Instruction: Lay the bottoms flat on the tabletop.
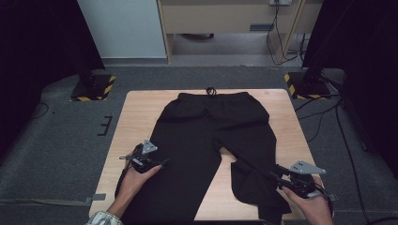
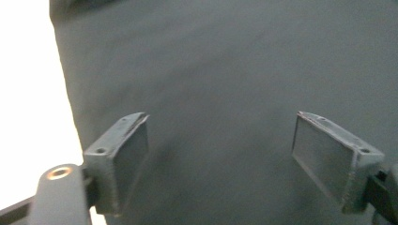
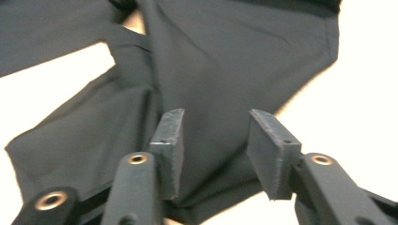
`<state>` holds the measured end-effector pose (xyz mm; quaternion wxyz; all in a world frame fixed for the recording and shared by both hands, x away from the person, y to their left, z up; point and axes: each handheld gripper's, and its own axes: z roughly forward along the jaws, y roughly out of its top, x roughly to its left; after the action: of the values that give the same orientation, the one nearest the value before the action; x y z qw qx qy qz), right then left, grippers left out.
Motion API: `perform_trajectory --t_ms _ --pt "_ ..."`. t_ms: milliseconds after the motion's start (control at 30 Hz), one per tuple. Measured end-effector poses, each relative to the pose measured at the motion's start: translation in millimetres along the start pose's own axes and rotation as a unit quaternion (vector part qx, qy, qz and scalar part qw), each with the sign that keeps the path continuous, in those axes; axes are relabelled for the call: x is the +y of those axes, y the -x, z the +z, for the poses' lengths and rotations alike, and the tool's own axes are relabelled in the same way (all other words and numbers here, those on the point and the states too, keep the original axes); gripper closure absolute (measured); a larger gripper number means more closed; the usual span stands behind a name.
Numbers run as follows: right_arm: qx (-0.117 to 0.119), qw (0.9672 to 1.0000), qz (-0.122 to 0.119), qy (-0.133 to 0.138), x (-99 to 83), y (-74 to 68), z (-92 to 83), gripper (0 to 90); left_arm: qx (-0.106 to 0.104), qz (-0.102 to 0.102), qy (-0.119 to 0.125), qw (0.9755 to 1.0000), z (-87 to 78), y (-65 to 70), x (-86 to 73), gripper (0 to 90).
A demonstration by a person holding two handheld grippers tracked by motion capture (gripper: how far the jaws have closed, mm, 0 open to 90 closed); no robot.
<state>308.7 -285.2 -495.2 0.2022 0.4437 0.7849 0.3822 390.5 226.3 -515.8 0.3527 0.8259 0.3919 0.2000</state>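
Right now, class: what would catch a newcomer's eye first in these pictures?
Black trousers lie spread across the light wooden table, waistband at the far edge. Their leg on the right is crumpled and folded near the right gripper, whose fingers stand apart over the cloth. The left gripper hovers open above the other leg.

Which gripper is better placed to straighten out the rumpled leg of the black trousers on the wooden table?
Right. The right gripper sits at the rumpled leg of the black trousers, its jaws apart with fabric between them. The left gripper, jaws wide open, rests over the flat leg.
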Motion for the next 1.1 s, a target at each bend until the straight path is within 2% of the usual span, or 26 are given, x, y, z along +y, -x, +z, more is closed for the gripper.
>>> perform_trajectory --t_ms 67,100,167,267,333,467,567,633,667,733,833,933,967,1000,1067,1100 --pt "-0.001 0.9998 0.016 -0.008 -0.2 4.9 6.3 57.1 -0.008 0.01 0.011 0.9999 1.6 10.3 12.9 20.5" --pt "0.0 0.9997 0.019 -0.013 0.3 6.6 10.7 53.7 -0.016 0.016 0.013 0.9997 4.4 16.5 20.2 20.8" --pt "-0.004 0.9994 0.018 -0.031 -0.1 6.9 21.1 46.9 -0.023 0.031 0.012 0.9992 13.0 31.3 34.6 20.9" --pt "-0.002 0.9983 0.01 -0.057 -4.8 5.5 34.3 45.7 -0.045 0.048 0.014 0.9977 28.2 52.4 53.5 20.7" --pt "-0.001 0.9978 0.004 -0.066 -8.0 2.9 35.7 45.7 -0.06 0.061 0.014 0.9963 38.2 65.6 64.1 20.8" --pt "0.012 0.9976 0.001 -0.068 -16.4 -1.6 24.8 45.7 -0.08 0.08 0.012 0.9935 56.3 86.2 79.8 21.0" --pt "0.027 0.9975 0.011 -0.064 -19.9 -1.0 11.1 43.2 -0.088 0.084 0.009 0.9925 67.4 95.4 87.9 21.9" --pt "0.018 0.9986 0.02 -0.045 -21.2 4.6 -1.8 45.8 -0.092 0.085 0.011 0.992 74.3 99.5 92.3 22.9" --pt "0.011 0.9989 0.023 -0.039 -22.5 8.0 -7.4 50.2 -0.093 0.085 0.012 0.992 78.2 102.4 94.9 23.8" --pt "-0.002 0.9988 0.021 -0.045 -28.0 14.0 -12.2 54.9 -0.096 0.086 0.016 0.9915 82.5 106.6 98.3 24.8" --pt "-0.012 0.9979 0.028 -0.057 -33.9 19.0 -8.4 53.2 -0.1 0.09 0.025 0.9906 88.9 114.4 102.9 26.4" --pt "-0.014 0.998 0.029 -0.054 -31.8 20.9 -0.8 47.2 -0.094 0.098 0.016 0.9906 97.6 121.9 106.8 26.8" --pt "-0.008 0.9983 0.026 -0.052 -30.5 21.1 2.3 46.3 -0.099 0.096 0.014 0.9904 100.5 123.9 107.8 27.1" --pt "-0.002 0.9983 0.03 -0.05 -29.2 20.2 5.8 46.3 -0.102 0.097 0.011 0.9899 103.2 126.1 108.8 27.6" --pt "-0.001 0.9979 0.021 -0.061 -28.3 17.8 13.5 48.5 -0.104 0.101 0.01 0.9894 109.2 131.1 111.0 28.6" --pt "0.0 0.9981 0.025 -0.055 -27.5 16.7 15.1 53.4 -0.099 0.106 0.009 0.9894 111.8 133.1 112.4 30.6"
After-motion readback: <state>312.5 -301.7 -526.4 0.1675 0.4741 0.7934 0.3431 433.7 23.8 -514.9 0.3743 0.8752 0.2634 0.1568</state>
